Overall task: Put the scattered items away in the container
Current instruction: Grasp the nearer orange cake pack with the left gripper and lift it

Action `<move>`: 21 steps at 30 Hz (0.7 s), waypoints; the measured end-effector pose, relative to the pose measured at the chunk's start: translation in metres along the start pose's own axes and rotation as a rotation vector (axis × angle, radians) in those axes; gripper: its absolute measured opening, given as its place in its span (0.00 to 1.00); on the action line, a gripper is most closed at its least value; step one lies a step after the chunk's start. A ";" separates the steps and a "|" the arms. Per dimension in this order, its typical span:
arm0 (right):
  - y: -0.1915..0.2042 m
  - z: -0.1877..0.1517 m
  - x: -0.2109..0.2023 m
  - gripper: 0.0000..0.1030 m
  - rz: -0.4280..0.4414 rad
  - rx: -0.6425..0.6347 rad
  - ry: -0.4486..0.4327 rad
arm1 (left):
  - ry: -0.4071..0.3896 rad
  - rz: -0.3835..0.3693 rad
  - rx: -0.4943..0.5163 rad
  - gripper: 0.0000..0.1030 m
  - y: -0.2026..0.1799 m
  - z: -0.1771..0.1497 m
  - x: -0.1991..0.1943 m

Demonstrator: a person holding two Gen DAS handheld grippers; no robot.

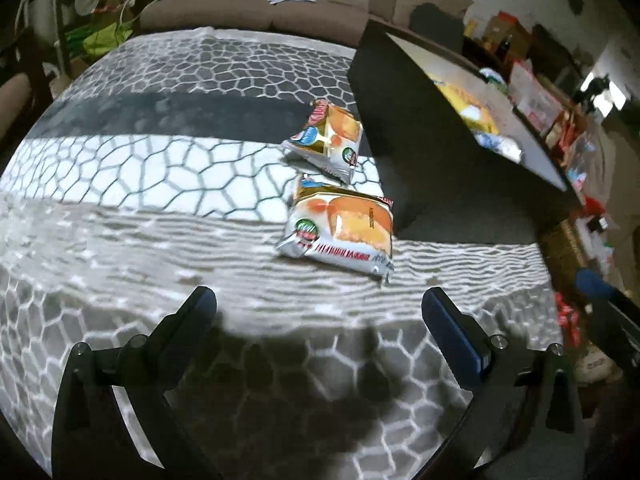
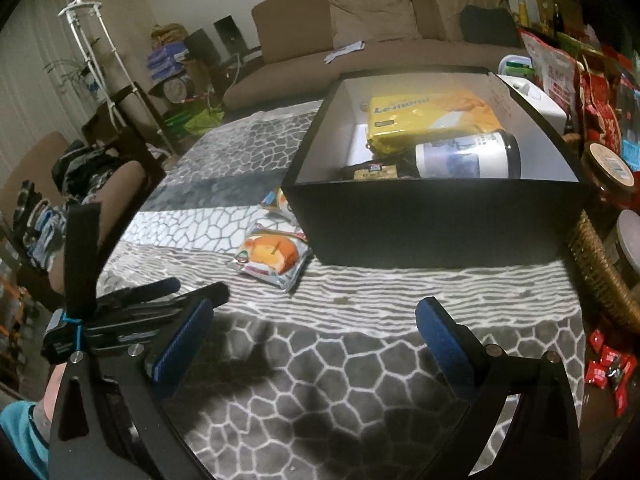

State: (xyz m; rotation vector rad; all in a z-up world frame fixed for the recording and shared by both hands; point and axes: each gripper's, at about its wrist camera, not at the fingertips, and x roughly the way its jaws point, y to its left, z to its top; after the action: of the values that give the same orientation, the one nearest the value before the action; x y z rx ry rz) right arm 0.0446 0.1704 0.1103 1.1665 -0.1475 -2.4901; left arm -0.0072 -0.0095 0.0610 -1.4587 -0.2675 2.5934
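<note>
Two snack cake packets lie on the patterned tablecloth beside a black box (image 1: 404, 128). The near packet (image 1: 340, 232) also shows in the right wrist view (image 2: 272, 258). The far packet (image 1: 328, 138) touches the box's wall and is half hidden behind it in the right wrist view (image 2: 276, 202). The box (image 2: 432, 220) holds a yellow packet (image 2: 432, 116), a white jar with a dark lid (image 2: 468, 158) and a small dark packet (image 2: 374, 172). My left gripper (image 1: 320, 312) is open and empty, short of the near packet. My right gripper (image 2: 316, 324) is open and empty, in front of the box.
A wicker basket (image 2: 600, 272) and jars (image 2: 612, 176) stand right of the box. Red candies (image 2: 608, 368) lie at the table's right edge. A brown sofa (image 2: 360, 28) is behind the table. The left gripper's body (image 2: 120, 312) shows at left in the right wrist view.
</note>
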 end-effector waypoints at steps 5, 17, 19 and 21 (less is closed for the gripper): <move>-0.012 -0.008 0.017 1.00 -0.002 0.006 0.020 | 0.003 0.043 0.046 1.00 -0.017 0.003 0.035; -0.026 -0.014 0.027 1.00 0.044 0.058 0.067 | -0.008 0.064 -0.025 1.00 -0.009 0.016 0.068; -0.027 -0.015 0.026 1.00 0.046 0.065 0.064 | -0.013 0.077 -0.008 1.00 -0.012 0.016 0.070; -0.028 -0.016 0.026 1.00 0.039 0.072 0.069 | -0.012 0.096 -0.005 1.00 -0.014 0.016 0.072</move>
State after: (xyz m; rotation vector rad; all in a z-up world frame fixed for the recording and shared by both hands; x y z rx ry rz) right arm 0.0327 0.1873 0.0739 1.2644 -0.2409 -2.4252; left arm -0.0578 0.0192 0.0126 -1.4941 -0.2114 2.6783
